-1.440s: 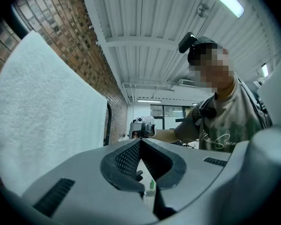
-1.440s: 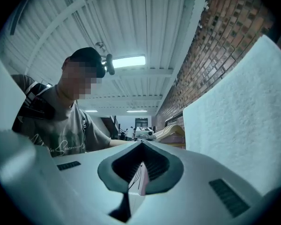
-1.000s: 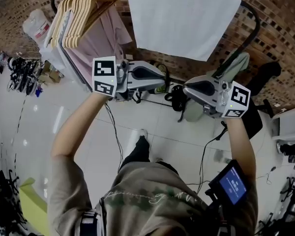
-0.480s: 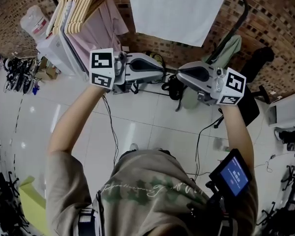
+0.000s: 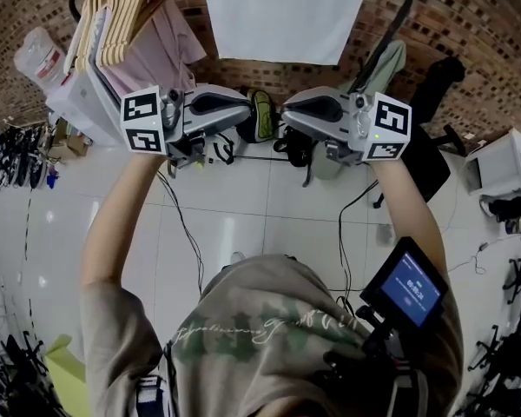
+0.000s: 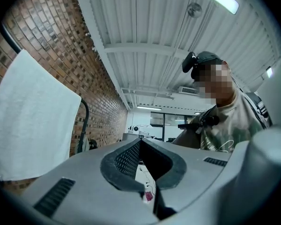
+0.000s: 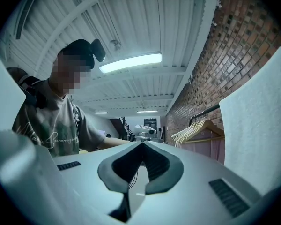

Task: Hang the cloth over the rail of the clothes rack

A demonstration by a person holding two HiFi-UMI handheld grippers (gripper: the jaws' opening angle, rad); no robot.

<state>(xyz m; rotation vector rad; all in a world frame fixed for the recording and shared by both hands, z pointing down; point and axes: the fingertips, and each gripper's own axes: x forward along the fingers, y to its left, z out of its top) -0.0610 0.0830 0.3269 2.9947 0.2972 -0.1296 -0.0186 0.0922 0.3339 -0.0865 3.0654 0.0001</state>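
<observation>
The white cloth (image 5: 282, 16) now hangs free on the clothes rack (image 5: 386, 33) at top centre, while the left gripper (image 5: 246, 111) and right gripper (image 5: 286, 111), both closed and empty, have drawn together below it, so the hanging looks done.

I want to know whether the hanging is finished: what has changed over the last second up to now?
The person seems to have backed off slightly: the white rectangular cloth on the black metal rail looks smaller. The right gripper has come up level with the left gripper. Nothing was grasped or released. Unchanged: cloth draped over the rail, both grippers shut and empty.
</observation>
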